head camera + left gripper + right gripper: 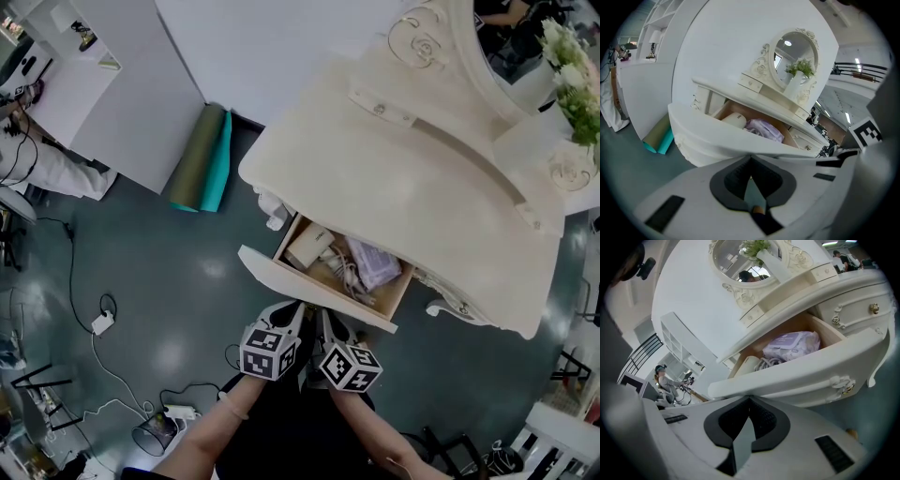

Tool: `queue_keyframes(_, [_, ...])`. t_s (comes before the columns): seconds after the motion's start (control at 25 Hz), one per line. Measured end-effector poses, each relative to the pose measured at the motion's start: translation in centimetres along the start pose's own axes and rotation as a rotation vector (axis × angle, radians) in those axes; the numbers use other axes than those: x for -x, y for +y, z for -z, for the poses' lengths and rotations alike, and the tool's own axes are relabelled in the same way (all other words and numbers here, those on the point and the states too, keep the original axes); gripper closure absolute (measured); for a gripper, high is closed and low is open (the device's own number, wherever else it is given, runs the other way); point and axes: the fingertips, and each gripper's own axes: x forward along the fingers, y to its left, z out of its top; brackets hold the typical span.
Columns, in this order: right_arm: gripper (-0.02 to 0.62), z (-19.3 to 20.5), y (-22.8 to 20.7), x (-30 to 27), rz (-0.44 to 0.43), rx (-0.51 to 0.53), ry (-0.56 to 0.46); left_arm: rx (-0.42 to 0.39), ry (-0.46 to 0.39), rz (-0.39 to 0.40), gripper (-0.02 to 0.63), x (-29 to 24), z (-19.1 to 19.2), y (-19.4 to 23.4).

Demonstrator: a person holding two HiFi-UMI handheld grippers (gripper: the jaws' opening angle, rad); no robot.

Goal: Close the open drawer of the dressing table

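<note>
Drawer (281, 274) front faces left gripper (292, 308), right gripper (324, 317), closed.

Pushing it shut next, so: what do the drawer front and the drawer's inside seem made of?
Drawer front: probably wood painted cream, going by its smooth, even satin sheen. Drawer inside: bare tan wood or board, with matte, unpainted walls. The grain is too small to tell.

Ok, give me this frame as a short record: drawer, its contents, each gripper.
drawer: open, pulled out of the dressing table
contents: purple packet, cream-white item, cables
left gripper: jaws shut, empty, tips at the drawer front
right gripper: jaws shut, empty, tips at the drawer front
task stage: drawer not yet pushed in
</note>
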Motion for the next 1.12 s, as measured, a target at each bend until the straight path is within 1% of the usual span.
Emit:
queue_keyframes(0.68, [0.58,-2.6,-0.7,-1.5,0.028,0.037,-0.062,-0.035,-0.008,0.036,0.581,-2.4,-2.2,-0.1])
queue_keyframes(1.12, [0.58,-4.7,-1.3,-2.7,0.05,0.011,-0.112,-0.068,-0.02,0.052,0.581,-4.1,-4.0,-0.3])
